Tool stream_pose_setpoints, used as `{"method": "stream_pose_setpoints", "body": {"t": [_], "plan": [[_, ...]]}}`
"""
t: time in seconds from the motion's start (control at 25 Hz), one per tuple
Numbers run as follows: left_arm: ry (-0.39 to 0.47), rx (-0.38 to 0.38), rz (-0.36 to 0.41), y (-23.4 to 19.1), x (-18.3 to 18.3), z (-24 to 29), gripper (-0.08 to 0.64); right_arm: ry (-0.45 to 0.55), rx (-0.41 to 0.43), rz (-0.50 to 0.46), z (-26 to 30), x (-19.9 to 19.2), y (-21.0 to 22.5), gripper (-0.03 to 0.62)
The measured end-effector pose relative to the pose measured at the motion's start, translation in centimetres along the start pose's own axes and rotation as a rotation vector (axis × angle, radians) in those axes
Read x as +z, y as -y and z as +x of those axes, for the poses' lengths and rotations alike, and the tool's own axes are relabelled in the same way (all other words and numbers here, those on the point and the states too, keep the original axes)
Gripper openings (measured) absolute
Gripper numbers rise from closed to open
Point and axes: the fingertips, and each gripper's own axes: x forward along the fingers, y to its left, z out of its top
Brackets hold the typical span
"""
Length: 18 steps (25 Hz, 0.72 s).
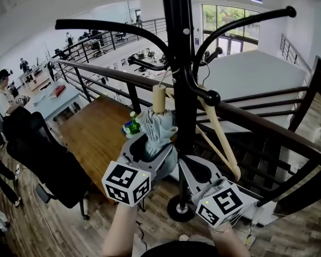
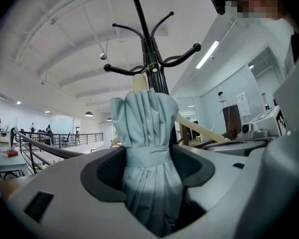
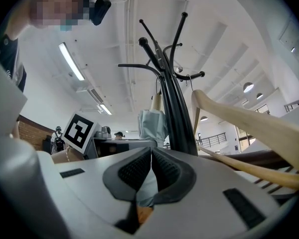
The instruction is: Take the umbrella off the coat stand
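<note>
Currently, a pale blue-grey folded umbrella (image 1: 156, 126) is seen hanging against the pole of a black metal coat stand with curved arms (image 1: 179, 63), suspended by a thin loop above its cream cylindrical handle (image 1: 159, 98). The umbrella's gathered fabric is clamped by the left gripper (image 1: 150, 143); in the left gripper view the dark pads (image 2: 107, 171) are pressed against both sides of the umbrella (image 2: 144, 128), just at its wrapped fabric band (image 2: 147, 156), with the stand (image 2: 149, 54) rising behind it. The right gripper (image 1: 191, 169) is held lower, just beside the stand's pole and to the right of the umbrella. In the right gripper view its jaws are brought together at the tips, and nothing can be made out clamped between them (image 3: 150, 166); the umbrella (image 3: 152, 126) and the stand (image 3: 177, 108) are seen beyond them. A pale wooden clothes hanger (image 1: 219, 138) is hung on the stand's right side. Behind the stand a dark railing (image 1: 96, 71) is visible, with a brown wooden table (image 1: 96, 133) beyond it.
</note>
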Motion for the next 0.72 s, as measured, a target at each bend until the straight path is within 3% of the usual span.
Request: {"method": "stream_pose_setpoints", "body": {"t": [0.48, 0.72], "plan": [[0.058, 0.015, 0.005, 0.0, 1.3, -1.6, 0.291, 0.045, -0.01, -0.015, 0.6, 1.9, 0.2, 0.029], [0.115, 0.03, 0.054, -0.3, 3.8, -2.7, 0.29, 0.052, 0.006, -0.034, 1.5, 2.6, -0.7, 0.029]]}}
